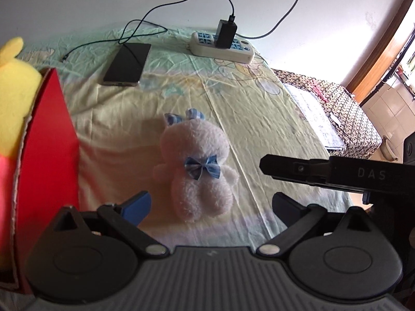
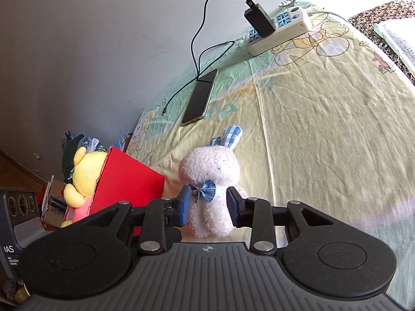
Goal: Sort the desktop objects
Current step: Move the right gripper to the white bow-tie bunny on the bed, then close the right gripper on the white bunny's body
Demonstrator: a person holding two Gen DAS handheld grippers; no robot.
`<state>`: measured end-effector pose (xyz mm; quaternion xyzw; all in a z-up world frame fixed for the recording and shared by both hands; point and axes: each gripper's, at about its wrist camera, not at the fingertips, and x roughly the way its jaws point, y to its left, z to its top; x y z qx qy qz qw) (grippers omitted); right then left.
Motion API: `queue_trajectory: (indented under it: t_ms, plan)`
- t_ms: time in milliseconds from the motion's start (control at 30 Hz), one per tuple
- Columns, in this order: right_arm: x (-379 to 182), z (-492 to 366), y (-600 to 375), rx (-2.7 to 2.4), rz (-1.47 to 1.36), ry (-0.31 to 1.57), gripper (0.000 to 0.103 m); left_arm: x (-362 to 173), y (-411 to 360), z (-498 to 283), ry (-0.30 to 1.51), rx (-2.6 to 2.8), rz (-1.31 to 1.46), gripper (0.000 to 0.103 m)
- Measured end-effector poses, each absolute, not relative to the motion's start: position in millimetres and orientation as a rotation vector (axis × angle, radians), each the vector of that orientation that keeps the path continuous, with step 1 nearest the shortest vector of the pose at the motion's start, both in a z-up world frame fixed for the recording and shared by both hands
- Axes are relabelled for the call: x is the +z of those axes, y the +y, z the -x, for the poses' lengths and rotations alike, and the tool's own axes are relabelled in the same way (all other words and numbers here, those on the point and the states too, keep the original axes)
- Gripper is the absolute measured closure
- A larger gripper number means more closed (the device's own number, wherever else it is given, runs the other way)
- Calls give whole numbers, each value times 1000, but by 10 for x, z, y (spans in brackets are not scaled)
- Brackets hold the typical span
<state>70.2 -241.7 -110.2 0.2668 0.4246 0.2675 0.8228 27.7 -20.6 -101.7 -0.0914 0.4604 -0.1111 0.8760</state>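
- A pink plush rabbit [image 2: 211,181] with blue checked ears and a blue bow lies on its back on the table [image 2: 324,129], which is covered with a pale yellow cartoon-print cloth.
- The right gripper [image 2: 208,204] is low at the toy, its two blue-padded fingers set either side of the rabbit's body just below the bow; the jaws are spread and a gap shows between at least the right pad and the fur, so nothing is clamped.
- The left gripper [image 1: 211,207] hangs back, jaws wide apart and empty, the rabbit [image 1: 195,171] lying just ahead of its fingers.
- In the left wrist view, the black side of the other tool [image 1: 337,172] juts in from the right edge, beside the rabbit.
- A red box [image 2: 129,178] stands just left of the rabbit; a yellow plush toy [image 2: 84,178] with pink lower parts sits in it, rising above the rim.
- Farther back, near the wall, a dark smartphone [image 1: 127,64] lies flat, screen up.
- A white power strip [image 1: 223,48] sits at the table's far edge with a black charger [image 1: 227,33] plugged into it; a thin black cable [image 1: 166,5] loops from the charger across the cloth and over the phone.
- Beyond the table's right side stands a surface under a dark patterned cover [image 1: 345,108], with pale papers lying on top.
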Motion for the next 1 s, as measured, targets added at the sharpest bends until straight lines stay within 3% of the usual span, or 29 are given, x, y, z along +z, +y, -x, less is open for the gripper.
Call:
queue_trajectory:
  t_ms: [567, 800, 1000]
  plan:
    - [-1518, -1218, -2329, 599, -666, 1033, 56, -1334, -191, -756, 1018, -199, 277, 3]
    - [-1598, -1323, -2239, 654, -675, 1050, 55, -1455, -214, -905, 1061, -201, 290, 17]
    - [-1692, -1404, -2198, 695, -740, 1069, 52, -1488, -175, -962, 1070, -218, 325, 20]
